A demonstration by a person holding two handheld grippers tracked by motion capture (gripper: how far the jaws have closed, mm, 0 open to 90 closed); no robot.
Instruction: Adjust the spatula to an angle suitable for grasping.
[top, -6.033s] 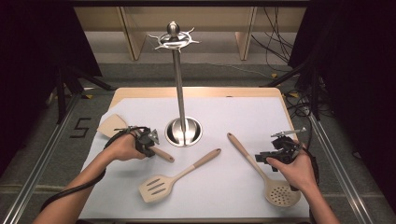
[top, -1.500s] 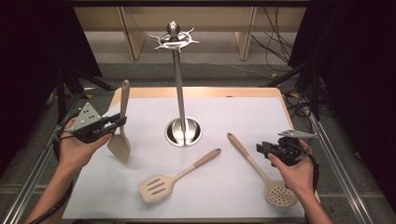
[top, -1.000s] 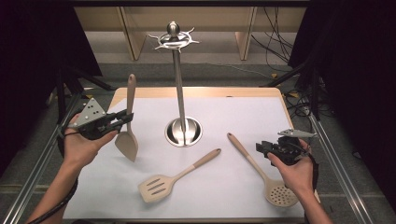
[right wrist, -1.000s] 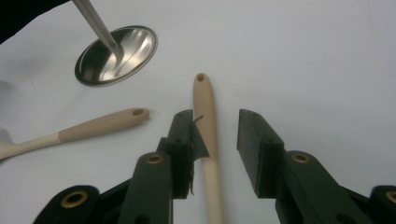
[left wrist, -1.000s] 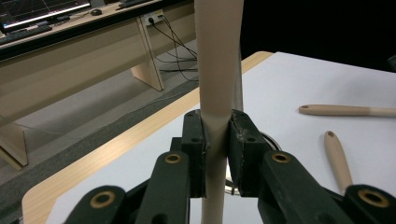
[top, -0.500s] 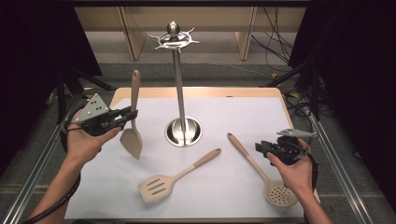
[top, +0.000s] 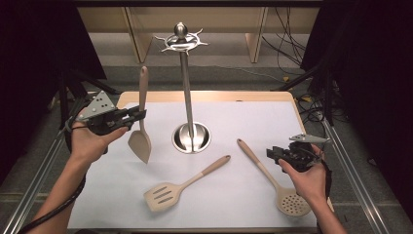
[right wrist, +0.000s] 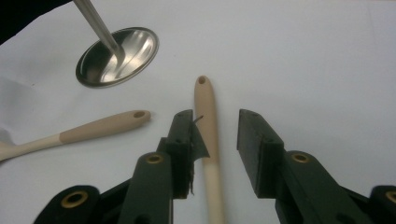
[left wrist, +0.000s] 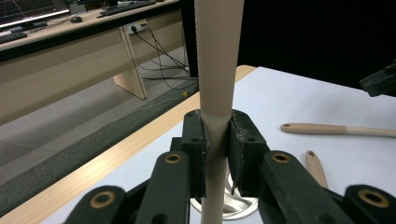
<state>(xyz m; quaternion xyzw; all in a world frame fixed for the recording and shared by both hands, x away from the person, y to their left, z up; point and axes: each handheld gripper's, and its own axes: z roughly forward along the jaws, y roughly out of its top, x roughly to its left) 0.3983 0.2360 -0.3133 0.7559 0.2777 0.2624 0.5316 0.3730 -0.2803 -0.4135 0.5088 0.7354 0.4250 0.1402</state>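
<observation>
Left gripper (top: 139, 115): clamped on handle of beige spatula (top: 140, 139), held upright, blade down, above white mat (top: 243, 122), left of steel stand (top: 187, 92). Right gripper (right wrist: 215, 135): jaws apart, astride handle of skimmer (top: 275, 180) lying near right.

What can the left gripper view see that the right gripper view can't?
Left gripper view: the left gripper squeezing a spatula held upright, with a desk and cables behind the table. Right gripper view: the right gripper open around a spoon handle lying flat, plus the stand's pole. Both: the stand's shiny round base and the white table.
</observation>
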